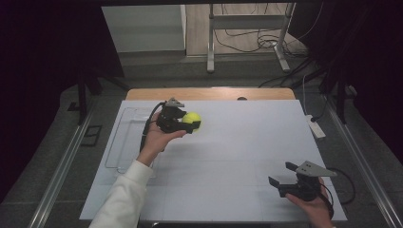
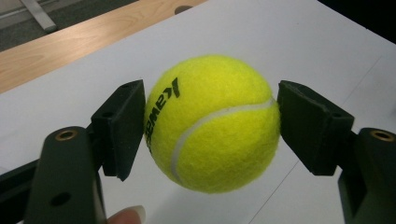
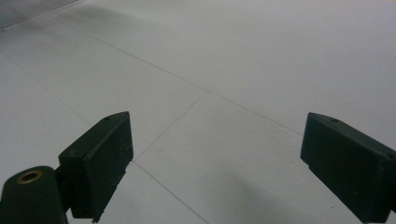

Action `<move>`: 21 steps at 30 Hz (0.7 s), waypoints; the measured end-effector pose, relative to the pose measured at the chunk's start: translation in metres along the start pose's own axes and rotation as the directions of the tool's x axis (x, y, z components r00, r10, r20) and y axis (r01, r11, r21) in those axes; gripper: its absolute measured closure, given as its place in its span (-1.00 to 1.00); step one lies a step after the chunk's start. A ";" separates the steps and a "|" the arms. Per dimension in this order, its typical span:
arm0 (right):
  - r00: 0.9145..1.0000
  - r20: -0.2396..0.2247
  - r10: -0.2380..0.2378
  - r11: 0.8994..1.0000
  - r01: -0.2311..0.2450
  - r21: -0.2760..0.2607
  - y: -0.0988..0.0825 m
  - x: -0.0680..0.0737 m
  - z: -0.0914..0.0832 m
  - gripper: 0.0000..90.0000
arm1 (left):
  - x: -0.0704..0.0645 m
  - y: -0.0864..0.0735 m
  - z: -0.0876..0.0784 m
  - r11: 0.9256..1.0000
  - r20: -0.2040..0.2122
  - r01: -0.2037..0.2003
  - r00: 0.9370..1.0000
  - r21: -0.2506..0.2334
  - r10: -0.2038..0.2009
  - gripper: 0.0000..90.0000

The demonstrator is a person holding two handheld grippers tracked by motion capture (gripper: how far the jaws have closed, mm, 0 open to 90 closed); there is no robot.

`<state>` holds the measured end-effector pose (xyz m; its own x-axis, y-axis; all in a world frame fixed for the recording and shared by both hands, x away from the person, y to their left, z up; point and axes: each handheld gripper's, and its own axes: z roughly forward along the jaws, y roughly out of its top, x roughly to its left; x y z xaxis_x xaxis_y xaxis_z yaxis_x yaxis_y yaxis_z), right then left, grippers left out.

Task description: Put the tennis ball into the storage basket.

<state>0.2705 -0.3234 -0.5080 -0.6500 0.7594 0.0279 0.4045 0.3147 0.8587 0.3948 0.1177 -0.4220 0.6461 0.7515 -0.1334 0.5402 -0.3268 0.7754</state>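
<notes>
High view: we hold the fuzzy round tennis ball [image 1: 192, 121] above the white table [image 1: 228, 156], beside a clear tray [image 1: 124, 137].
Left gripper [image 1: 183, 124]: jaws clamped on ball.
Right gripper [image 1: 280, 175]: jaws wide, empty, near the front edge.

The tennis ball [image 2: 212, 123] is bright yellow-green, fuzzy, crossed by a curving white seam, with black lettering printed on one side. The left gripper [image 2: 210, 119] has matt black jaws with small brass-coloured rings set into the arms behind them. The right gripper [image 3: 217, 163] has the same black jaws and one brass ring, and in the high view carries a grey three-cornered plate on top. The surface [image 1: 247, 142] is plain white, ruled by thin grey lines, with a light wood edge at its far side. The sleeve [image 1: 121, 197] is white.
</notes>
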 end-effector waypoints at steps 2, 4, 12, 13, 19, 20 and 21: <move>1.000 0.001 0.000 1.000 0.000 0.000 0.000 0.000 0.000 -0.78 | 0.001 0.000 -0.002 1.000 -0.005 0.000 1.000 -0.005 0.000 -0.38; 1.000 0.002 0.000 1.000 0.000 0.001 0.000 0.000 0.000 -0.78 | 0.002 0.000 -0.005 1.000 -0.008 0.002 1.000 -0.011 -0.002 -0.38; 1.000 0.004 -0.001 1.000 0.001 0.000 0.000 0.000 0.000 -0.78 | 0.006 0.003 -0.014 1.000 -0.021 0.006 1.000 -0.027 -0.007 -0.38; 1.000 0.004 -0.001 1.000 0.001 0.000 0.000 0.000 0.000 -0.78 | 0.006 0.003 -0.014 1.000 -0.021 0.006 1.000 -0.027 -0.007 -0.38; 1.000 0.005 0.001 1.000 -0.001 -0.001 0.000 0.000 -0.001 -0.78 | 0.010 0.004 -0.019 0.999 -0.035 0.011 0.999 -0.030 -0.012 -0.38; 1.000 0.005 0.000 1.000 0.000 -0.002 0.000 0.000 -0.001 -0.78 | 0.010 0.004 -0.019 0.999 -0.039 0.014 0.999 -0.030 -0.015 -0.38; 1.000 0.005 0.000 1.000 0.000 -0.002 0.000 0.000 -0.001 -0.78 | 0.011 0.004 -0.020 0.999 -0.040 0.011 0.999 -0.031 -0.012 -0.38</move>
<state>0.2702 -0.3236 -0.5072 -0.6469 0.7621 0.0253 0.4032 0.3137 0.8597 0.3936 0.1361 -0.4078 0.6172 0.7779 -0.1180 0.5305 -0.3006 0.7926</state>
